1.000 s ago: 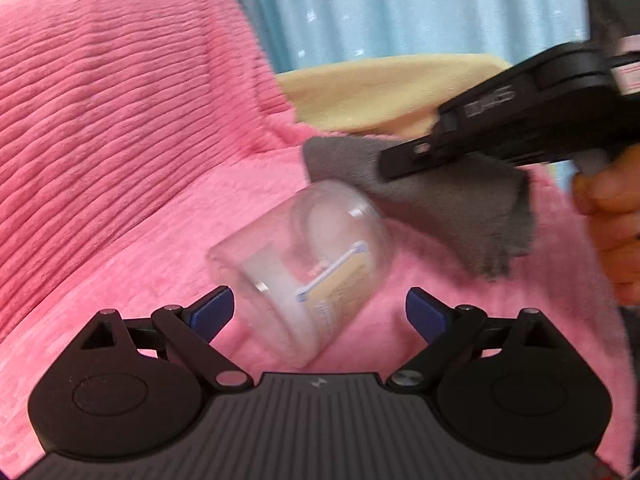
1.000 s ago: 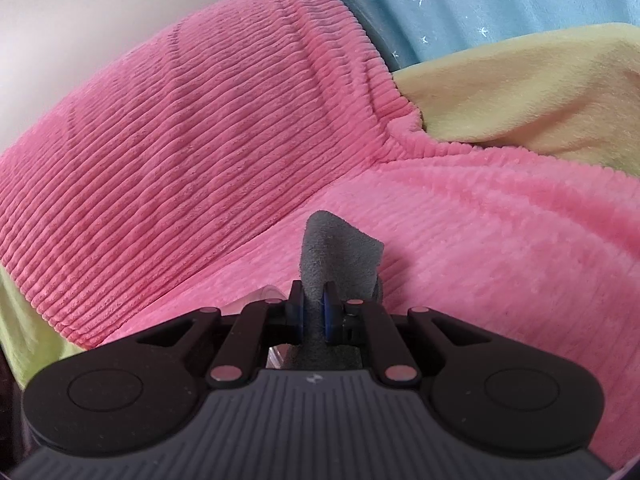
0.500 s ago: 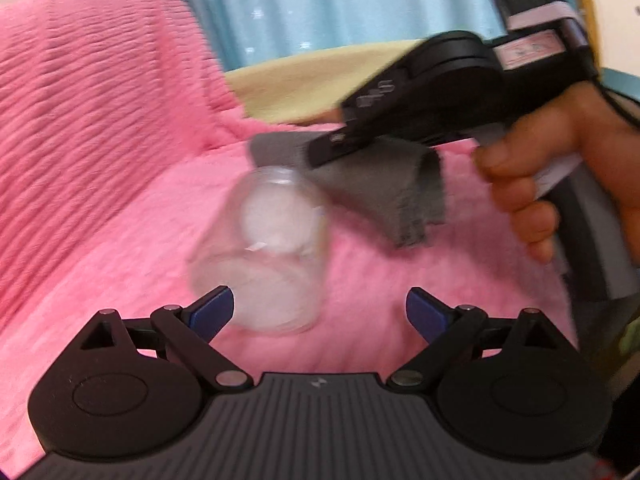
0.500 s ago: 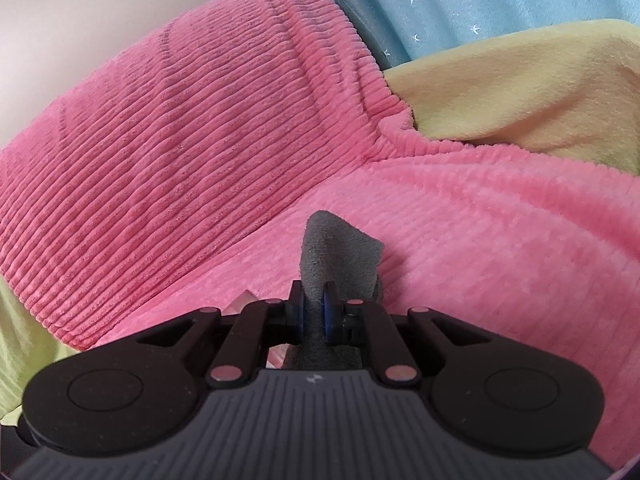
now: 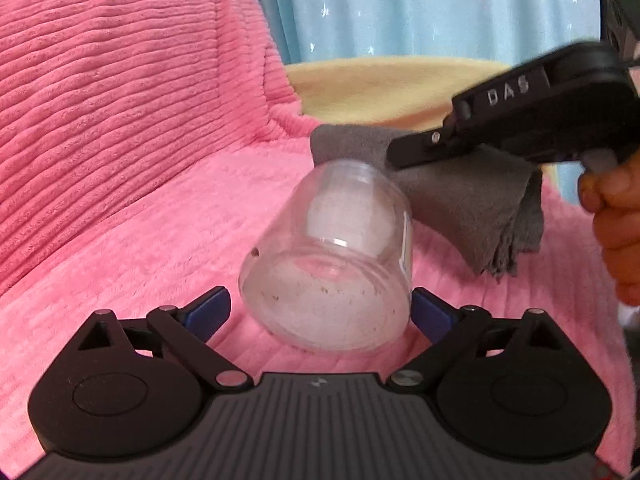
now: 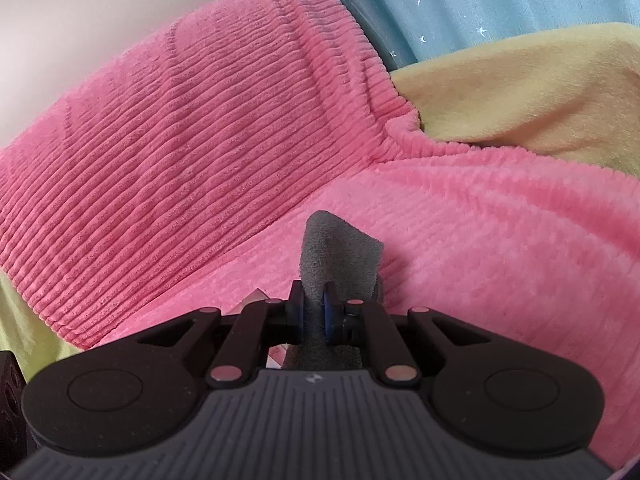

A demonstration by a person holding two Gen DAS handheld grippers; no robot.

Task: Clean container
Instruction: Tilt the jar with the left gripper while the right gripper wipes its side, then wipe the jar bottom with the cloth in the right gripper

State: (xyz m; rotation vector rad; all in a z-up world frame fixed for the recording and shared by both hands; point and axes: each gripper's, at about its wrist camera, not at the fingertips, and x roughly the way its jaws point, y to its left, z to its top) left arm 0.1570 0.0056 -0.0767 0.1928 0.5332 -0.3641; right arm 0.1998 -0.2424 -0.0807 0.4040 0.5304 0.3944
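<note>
Holding the clear container (image 5: 326,268) between the pads of my left tool (image 5: 320,314), I see its jaws have just been opening: the right pad touches the wall, the left stands a little clear, so the jar rests loosely on the pink blanket (image 5: 132,220), lying tilted with its base toward me and specks of grime still on that base. My right tool (image 6: 314,310) is clamped tight on the grey cloth (image 6: 336,252), which hangs just behind the jar's far rim. To do this well, I judge I should close the left pads squarely on the wall before wiping, since the soft blanket gives no firm support, then work the cloth into the base. White letters "DAS" (image 5: 508,90) read on the right tool's arm; the jar's label is edge-on and unreadable.
</note>
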